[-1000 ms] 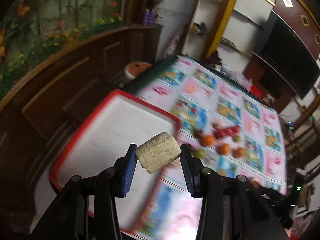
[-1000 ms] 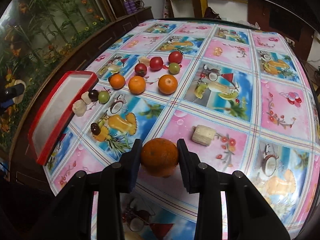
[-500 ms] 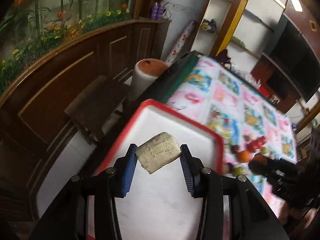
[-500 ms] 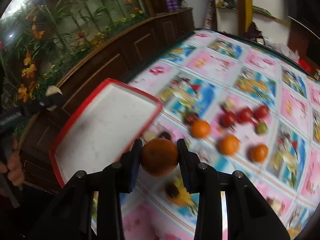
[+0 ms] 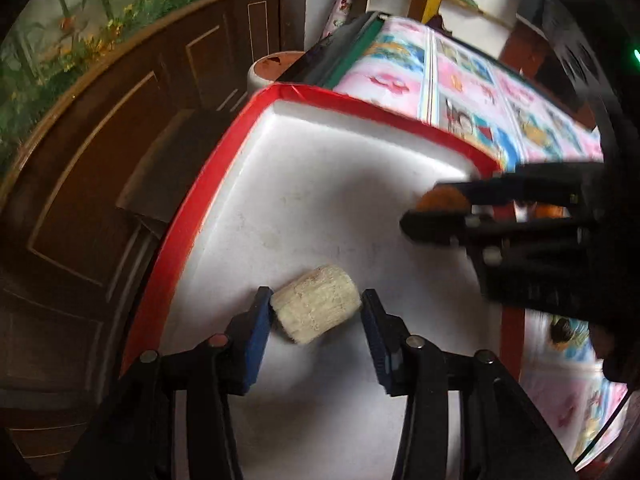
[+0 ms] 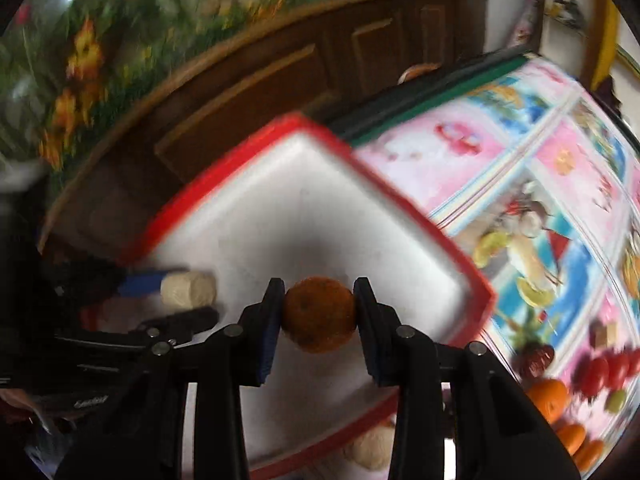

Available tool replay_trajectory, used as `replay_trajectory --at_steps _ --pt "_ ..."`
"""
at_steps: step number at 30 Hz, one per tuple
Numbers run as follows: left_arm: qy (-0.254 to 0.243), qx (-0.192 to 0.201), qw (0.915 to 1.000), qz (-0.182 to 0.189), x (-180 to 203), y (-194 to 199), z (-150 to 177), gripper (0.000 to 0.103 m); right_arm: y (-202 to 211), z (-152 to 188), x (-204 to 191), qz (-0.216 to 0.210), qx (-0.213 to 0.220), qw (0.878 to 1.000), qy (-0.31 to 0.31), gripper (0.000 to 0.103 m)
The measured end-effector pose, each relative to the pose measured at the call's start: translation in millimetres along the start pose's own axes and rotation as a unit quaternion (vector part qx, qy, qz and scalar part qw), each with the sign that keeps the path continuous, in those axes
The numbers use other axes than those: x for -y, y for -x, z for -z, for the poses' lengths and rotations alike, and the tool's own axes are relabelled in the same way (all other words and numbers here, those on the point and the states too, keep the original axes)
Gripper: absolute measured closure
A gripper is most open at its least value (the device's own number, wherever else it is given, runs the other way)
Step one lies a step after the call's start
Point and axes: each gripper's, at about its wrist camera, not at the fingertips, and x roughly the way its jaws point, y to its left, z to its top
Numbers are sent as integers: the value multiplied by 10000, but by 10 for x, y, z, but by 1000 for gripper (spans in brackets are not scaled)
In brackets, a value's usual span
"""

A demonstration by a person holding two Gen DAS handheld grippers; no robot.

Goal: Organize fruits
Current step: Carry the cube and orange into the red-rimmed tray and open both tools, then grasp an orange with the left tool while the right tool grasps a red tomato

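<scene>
My left gripper (image 5: 317, 314) is shut on a pale, rough cylindrical fruit piece (image 5: 316, 309) and holds it low over the white floor of the red-rimmed tray (image 5: 224, 168). My right gripper (image 6: 319, 312) is shut on an orange (image 6: 320, 314) and holds it over the same tray (image 6: 400, 196). In the left wrist view the right gripper (image 5: 434, 208) comes in from the right with the orange (image 5: 442, 200). In the right wrist view the left gripper (image 6: 188, 296) with the pale piece (image 6: 188, 289) is at the left.
The tray sits at the table's edge beside a dark wooden cabinet (image 5: 100, 168). Several oranges (image 6: 550, 398), red fruits (image 6: 604, 368) and small green ones lie on the patterned tablecloth (image 6: 560, 184) to the right. A pale fruit (image 6: 372, 448) lies just outside the tray's near rim.
Both grippers have moved from over the table to above the tray and come lower, each still holding its fruit. The right gripper has come in close beside the left one.
</scene>
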Motion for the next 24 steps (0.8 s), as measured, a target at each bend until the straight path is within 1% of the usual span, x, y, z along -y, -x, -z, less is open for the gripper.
replay_trajectory --at_steps 2,3,4,5,6,7,8,9,10,12,13,15,16,18,19,21,22,23,24 --pt "121 -62 9999 37 -1 39 66 41 -22 8 -5 63 -24 9998 160 64" --pt "141 -59 9999 -57 -24 54 61 41 -21 21 16 116 -51 9998 136 60" --pt "206 1 9996 -168 -54 91 75 41 -14 22 40 123 -51 9999 92 53" --pt "306 37 9993 -215 -67 119 81 41 78 45 63 116 72 9999 52 39" --pt "391 47 9989 -250 -69 160 84 41 166 69 87 120 190 9997 40 35" --pt "428 78 9987 -270 -62 211 63 41 329 109 113 98 381 9992 12 35" --pt "452 229 9983 -301 -29 327 21 42 448 144 138 78 498 9987 -17 35" --pt "494 432 9973 -332 11 467 -14 41 625 194 180 32 676 9977 -69 35" --pt "558 714 9953 -350 82 694 -57 41 792 244 227 -24 832 9964 -135 35" --pt "641 1046 9918 -368 220 1016 -57 41 1122 369 321 -104 1155 9930 -241 35" --pt "670 1188 9901 -328 324 1186 -56 41 1279 444 368 -106 1323 9909 -238 34" --pt "747 1472 9861 -187 532 1474 -9 41 1506 605 487 -3 1543 9875 -307 29" --pt "641 1599 9849 -154 672 1591 43 41 1596 685 577 -5 1574 9867 -403 29" --pt "312 1658 9855 -185 943 1675 84 41 1704 818 725 70 1576 9860 -545 29" --pt "236 1642 9861 -97 1053 1683 131 41 1742 882 780 139 1589 9854 -595 29" --pt "362 1601 9864 34 1136 1608 112 41 1812 1020 921 195 1600 9834 -833 29" --pt "444 1575 9863 196 1217 1516 37 41 1891 1107 997 189 1624 9815 -995 29" --pt "502 1462 9873 358 1276 1424 -42 41 1944 1154 1059 209 1643 9799 -1116 29" --pt "512 1363 9874 617 1376 1296 -105 41 2012 1243 1136 286 1651 9781 -1238 29"
